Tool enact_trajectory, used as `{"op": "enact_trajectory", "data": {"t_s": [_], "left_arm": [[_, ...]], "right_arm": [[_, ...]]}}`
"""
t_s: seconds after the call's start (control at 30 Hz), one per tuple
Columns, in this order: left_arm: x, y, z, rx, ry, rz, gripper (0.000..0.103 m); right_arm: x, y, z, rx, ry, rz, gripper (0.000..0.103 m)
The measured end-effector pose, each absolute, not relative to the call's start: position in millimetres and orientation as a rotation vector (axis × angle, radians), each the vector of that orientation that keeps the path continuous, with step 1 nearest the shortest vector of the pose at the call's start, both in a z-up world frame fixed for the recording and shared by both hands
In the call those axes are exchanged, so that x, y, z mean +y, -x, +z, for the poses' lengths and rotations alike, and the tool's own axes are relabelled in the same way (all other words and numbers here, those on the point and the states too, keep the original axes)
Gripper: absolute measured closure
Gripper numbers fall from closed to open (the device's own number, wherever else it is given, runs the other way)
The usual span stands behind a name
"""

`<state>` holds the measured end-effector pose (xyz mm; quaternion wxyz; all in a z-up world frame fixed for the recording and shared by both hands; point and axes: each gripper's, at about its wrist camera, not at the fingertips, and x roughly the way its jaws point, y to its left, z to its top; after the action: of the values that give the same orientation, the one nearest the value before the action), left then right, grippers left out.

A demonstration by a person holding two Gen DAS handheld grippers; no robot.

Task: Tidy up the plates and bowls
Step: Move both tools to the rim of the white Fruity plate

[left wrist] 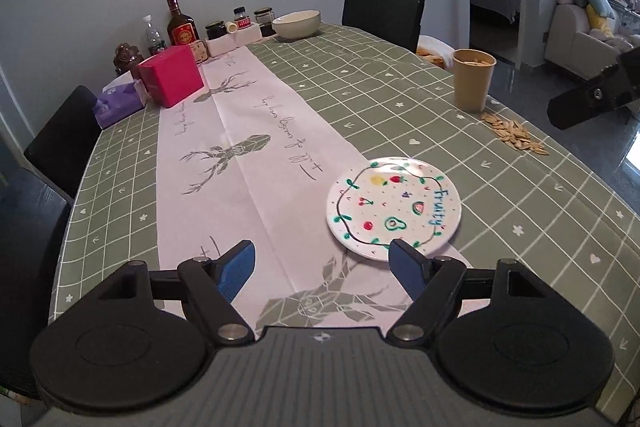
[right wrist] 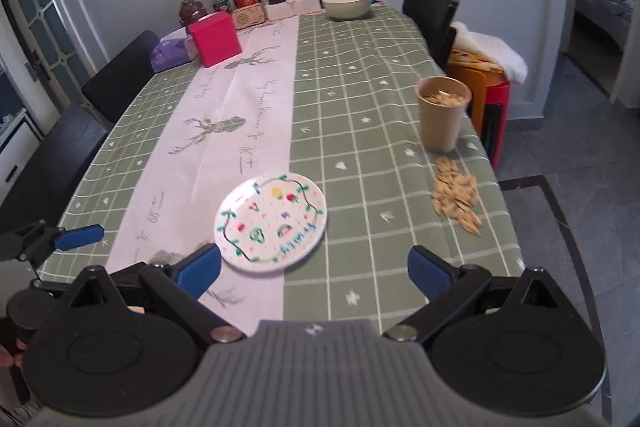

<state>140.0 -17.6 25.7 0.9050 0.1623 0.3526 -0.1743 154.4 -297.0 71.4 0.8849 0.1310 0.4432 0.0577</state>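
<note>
On the green checked tablecloth (left wrist: 400,83), the fruit-painted plate (left wrist: 394,207) lies flat, half over the edge of the pale deer-print runner (left wrist: 240,131), with the bowl (left wrist: 297,24) way off at the far end by the bottles. Left gripper (left wrist: 324,263) is spread wide with nothing in it, just short of the plate. Right gripper (right wrist: 314,267) is wide and empty too.

Soft, even daylight indoors, a little dim, with strong fisheye bending in both views.

The counter (left wrist: 360,75) is lit flatly; shadows under the plate (left wrist: 394,207) and cup (left wrist: 473,79) are faint. A pale glare patch sits on the plate's far rim in the left view. The right view is slightly smeared: the plate (right wrist: 271,225) and the seeds (right wrist: 456,197) look soft. Walls and doorways curve at the edges, and the corners go black.
</note>
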Motion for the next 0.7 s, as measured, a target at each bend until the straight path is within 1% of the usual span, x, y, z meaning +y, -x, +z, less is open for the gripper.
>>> {"op": "enact_trajectory", "data": {"t_s": [0.17, 0.27, 0.37, 0.47, 0.57, 0.63, 0.7], "left_arm": [[-18.0, -169.2, 11.8, 0.773, -0.336, -0.345, 0.014], [-16.6, -184.2, 1.2, 0.805, -0.329, -0.349, 0.014], [-13.1, -198.2, -8.6, 0.831, -0.296, -0.387, 0.014], [-6.6, -216.4, -19.6, 0.904, -0.201, -0.45, 0.014], [-1.1, -237.9, -33.6, 1.032, -0.07, -0.58, 0.014], [-1.3, -248.0, -40.7, 1.083, -0.025, -0.611, 0.014], [-3.3, -256.2, -43.5, 1.108, -0.003, -0.613, 0.014]], "right_arm": [[-292.5, -210.0, 35.0, 0.937, -0.168, 0.221, 0.006], [-308.5, -230.5, 2.0, 0.988, -0.323, 0.1, 0.008], [-325.8, -237.3, -23.8, 1.041, -0.514, 0.0, 0.014], [-337.5, -234.1, -36.2, 1.005, -0.604, -0.053, 0.015], [-346.3, -236.1, -44.0, 0.99, -0.664, -0.047, 0.018], [-349.1, -236.9, -49.3, 0.969, -0.703, -0.032, 0.023], [-349.0, -238.3, -55.1, 0.963, -0.744, -0.007, 0.024]]}}
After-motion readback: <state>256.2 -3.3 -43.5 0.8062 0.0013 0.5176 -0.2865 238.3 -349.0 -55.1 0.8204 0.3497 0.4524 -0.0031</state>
